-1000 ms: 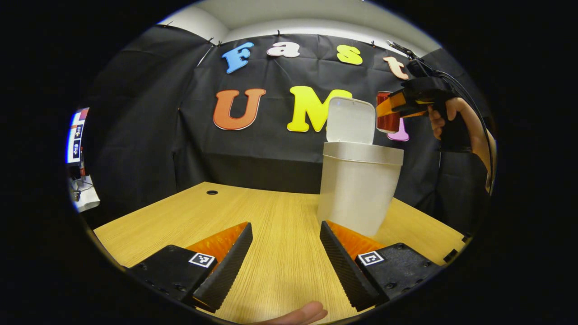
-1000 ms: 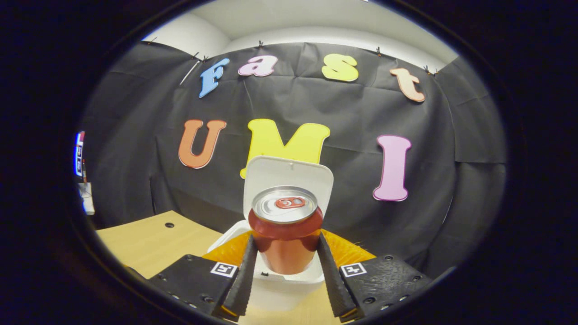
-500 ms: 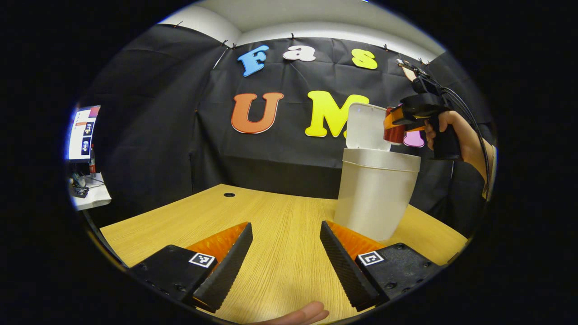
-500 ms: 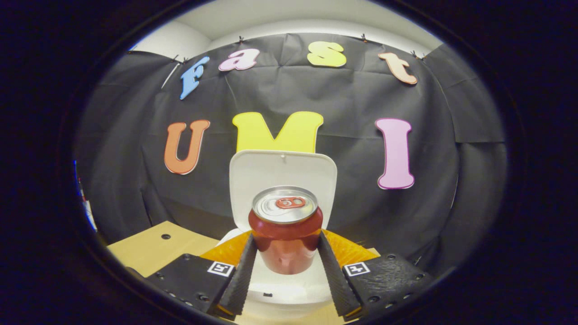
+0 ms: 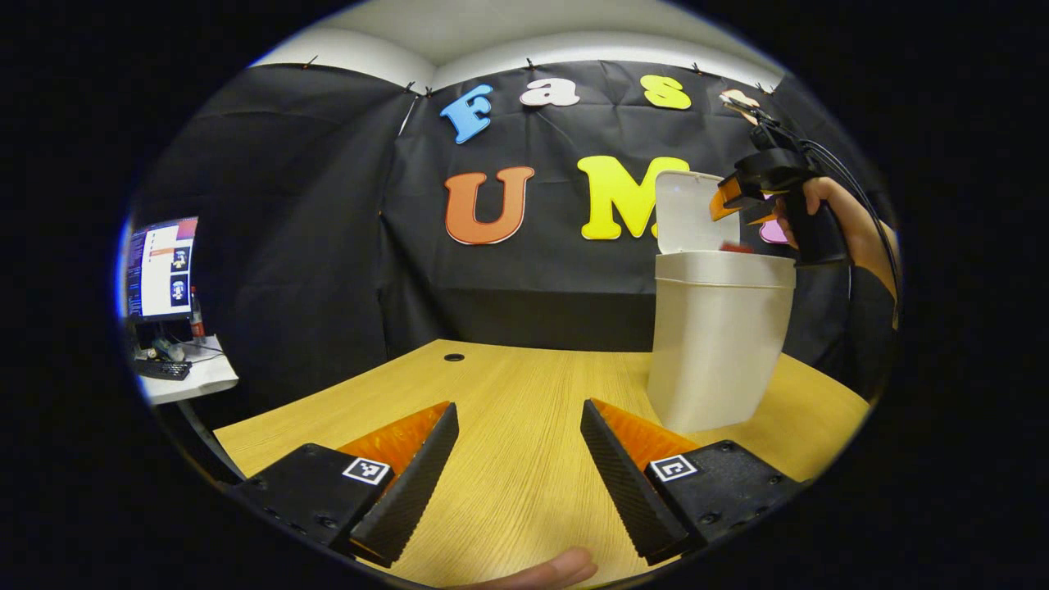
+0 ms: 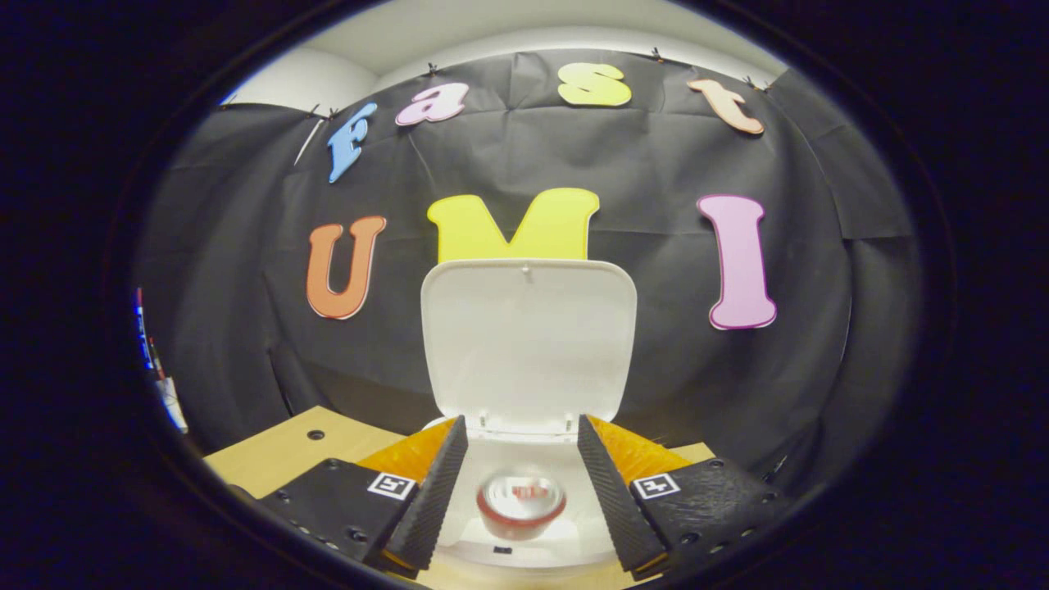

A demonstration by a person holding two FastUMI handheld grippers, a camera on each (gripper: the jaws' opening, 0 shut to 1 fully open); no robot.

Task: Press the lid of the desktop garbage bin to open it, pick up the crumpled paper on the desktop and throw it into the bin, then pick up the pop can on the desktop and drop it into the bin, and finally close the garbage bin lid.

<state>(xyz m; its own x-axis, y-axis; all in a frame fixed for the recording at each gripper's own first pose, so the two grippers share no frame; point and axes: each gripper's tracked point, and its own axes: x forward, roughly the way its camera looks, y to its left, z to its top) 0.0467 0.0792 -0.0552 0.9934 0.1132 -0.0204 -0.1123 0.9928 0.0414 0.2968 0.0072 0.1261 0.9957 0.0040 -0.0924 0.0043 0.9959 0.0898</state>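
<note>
The white garbage bin (image 5: 717,344) stands on the wooden table (image 5: 508,385) at the right, its lid (image 5: 687,209) swung upright. My right gripper (image 5: 733,201) hovers just above the bin's mouth, held by a hand (image 5: 832,209). In the right gripper view this gripper (image 6: 521,422) is open, and the red pop can (image 6: 522,501) is blurred below its fingers, dropping inside the bin's rim (image 6: 578,533) in front of the raised lid (image 6: 529,336). A sliver of the can (image 5: 736,247) shows at the rim. My left gripper (image 5: 518,410) stands open low over the table, left of the bin, holding nothing.
A cable hole (image 5: 453,357) sits near the table's far edge. A monitor (image 5: 160,266) and a small side table (image 5: 192,373) stand off to the left. A fingertip (image 5: 557,569) shows at the bottom of the left gripper view.
My right gripper has opened and let go of the pop can, which now falls into the bin. The left gripper view has swung left, so the bin sits farther right.
</note>
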